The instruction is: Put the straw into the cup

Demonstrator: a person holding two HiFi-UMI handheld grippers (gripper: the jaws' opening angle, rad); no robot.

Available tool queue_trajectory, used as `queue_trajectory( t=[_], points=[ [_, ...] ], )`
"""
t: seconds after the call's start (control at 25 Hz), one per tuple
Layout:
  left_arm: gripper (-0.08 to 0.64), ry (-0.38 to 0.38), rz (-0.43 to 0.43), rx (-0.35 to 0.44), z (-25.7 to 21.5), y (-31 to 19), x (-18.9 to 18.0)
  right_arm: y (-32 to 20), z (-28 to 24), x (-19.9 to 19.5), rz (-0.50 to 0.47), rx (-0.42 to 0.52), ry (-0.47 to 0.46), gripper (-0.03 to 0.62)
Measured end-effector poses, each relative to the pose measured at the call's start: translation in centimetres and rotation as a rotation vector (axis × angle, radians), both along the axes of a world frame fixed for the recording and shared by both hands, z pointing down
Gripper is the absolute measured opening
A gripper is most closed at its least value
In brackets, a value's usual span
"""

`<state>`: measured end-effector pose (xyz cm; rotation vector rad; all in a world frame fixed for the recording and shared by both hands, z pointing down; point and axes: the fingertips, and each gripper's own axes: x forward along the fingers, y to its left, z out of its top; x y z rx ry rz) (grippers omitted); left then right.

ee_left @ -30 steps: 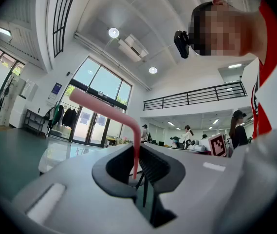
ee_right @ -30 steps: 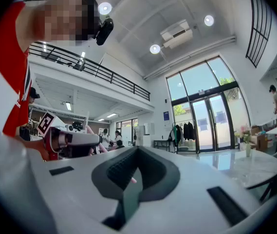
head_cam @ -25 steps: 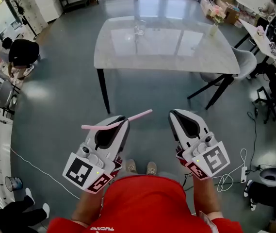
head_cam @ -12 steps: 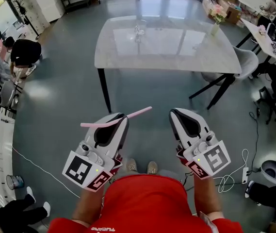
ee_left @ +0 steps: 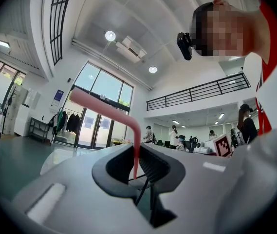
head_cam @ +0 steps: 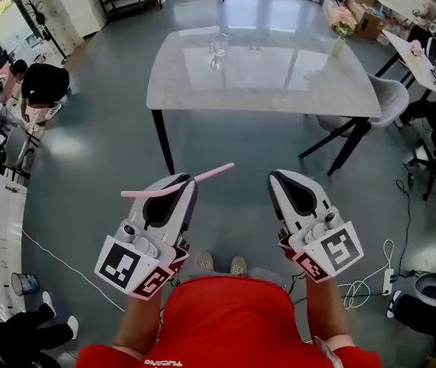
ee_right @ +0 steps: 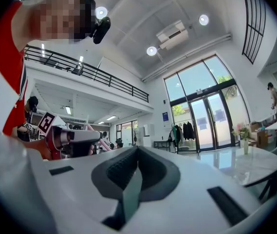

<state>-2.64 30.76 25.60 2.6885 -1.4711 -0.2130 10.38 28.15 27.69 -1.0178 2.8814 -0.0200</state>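
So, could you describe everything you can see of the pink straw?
The straw is pale pink, plastic-looking and bent partway along. It lies roughly level, crosswise to the left gripper, whose jaws are shut on it; an end sticks out to each side. It is held in the air, well short of the table. Nothing else touches it.

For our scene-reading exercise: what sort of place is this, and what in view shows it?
Probably a large open-plan office or workshop hall. People sit at desks along the sides of a wide open floor, tall glass doors fill one wall, and a mezzanine railing runs overhead.
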Motion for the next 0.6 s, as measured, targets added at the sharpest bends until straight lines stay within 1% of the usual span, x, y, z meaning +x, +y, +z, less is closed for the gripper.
queue_trajectory(
  t=[0.36, 0.6],
  points=[
    [0.037, -0.031, -0.025, -0.009, 0.1, -0.2, 2.0, -0.4, 0.5, 2.3, -0.008, -0.001, -0.013, 0.002],
    [0.037, -0.026, -0.043, 0.004, -0.2, -1.4, 1.7, -1.6, 0.4, 2.6, -0.012, 0.002, -0.005, 0.002]
  ],
)
